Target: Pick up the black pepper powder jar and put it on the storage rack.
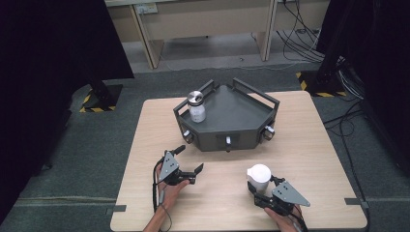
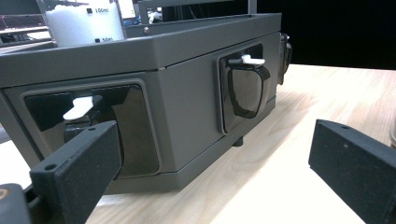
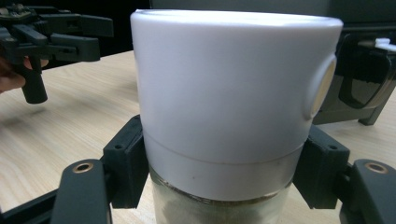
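Observation:
A jar with a wide white cap (image 1: 258,175) stands on the table at the front right, and my right gripper (image 1: 263,187) is shut on it. In the right gripper view the jar (image 3: 233,93) looms close, its glass body showing below the cap, with a black pad (image 3: 126,168) pressed on each side. My left gripper (image 1: 190,158) rests open at the front left, nothing between its fingers. Its view looks between two spread jaws at the dark grey tray stand (image 2: 187,102). A clear jar with a metal lid (image 1: 196,106) stands on the tray's left corner.
The grey stand (image 1: 241,137) sits at the table's far middle, with rails around its top and small white-levered knobs (image 2: 247,59) on its front faces. The powder-filled jar (image 2: 84,21) shows volume marks. Bare wood lies between the two grippers. Cables and desk legs lie beyond the table.

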### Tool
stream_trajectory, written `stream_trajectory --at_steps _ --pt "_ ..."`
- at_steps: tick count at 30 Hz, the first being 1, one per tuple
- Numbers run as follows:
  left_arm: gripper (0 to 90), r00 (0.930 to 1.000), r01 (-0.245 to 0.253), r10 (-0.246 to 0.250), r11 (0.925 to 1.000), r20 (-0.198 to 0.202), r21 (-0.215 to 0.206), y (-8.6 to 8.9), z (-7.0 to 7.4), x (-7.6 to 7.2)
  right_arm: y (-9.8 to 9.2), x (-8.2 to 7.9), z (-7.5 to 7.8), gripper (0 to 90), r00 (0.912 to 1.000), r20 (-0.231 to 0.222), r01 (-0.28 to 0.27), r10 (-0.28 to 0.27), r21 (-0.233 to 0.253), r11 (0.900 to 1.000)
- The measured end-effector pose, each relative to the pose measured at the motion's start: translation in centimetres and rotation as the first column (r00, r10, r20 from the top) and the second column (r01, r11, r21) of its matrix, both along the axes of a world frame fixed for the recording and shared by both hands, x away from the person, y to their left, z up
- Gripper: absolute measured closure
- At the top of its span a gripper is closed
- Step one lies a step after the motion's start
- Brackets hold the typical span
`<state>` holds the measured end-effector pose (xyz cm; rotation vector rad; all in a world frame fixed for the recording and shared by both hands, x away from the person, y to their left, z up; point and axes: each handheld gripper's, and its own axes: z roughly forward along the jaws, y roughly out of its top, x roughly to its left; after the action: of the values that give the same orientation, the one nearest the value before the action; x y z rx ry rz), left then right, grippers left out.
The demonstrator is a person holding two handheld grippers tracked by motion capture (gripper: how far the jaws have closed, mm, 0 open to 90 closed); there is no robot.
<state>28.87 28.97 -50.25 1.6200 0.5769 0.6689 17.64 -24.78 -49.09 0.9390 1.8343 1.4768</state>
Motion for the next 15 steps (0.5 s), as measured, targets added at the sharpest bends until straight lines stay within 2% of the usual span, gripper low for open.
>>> stream_trajectory --at_steps 15 --pt "1.7 1.0 -0.003 0.003 1.0 -0.002 -0.002 -0.01 -0.05 -0.04 -0.43 0.28 0.97 30.6 0.9997 0.022 -0.008 0.008 0.018 1.0"
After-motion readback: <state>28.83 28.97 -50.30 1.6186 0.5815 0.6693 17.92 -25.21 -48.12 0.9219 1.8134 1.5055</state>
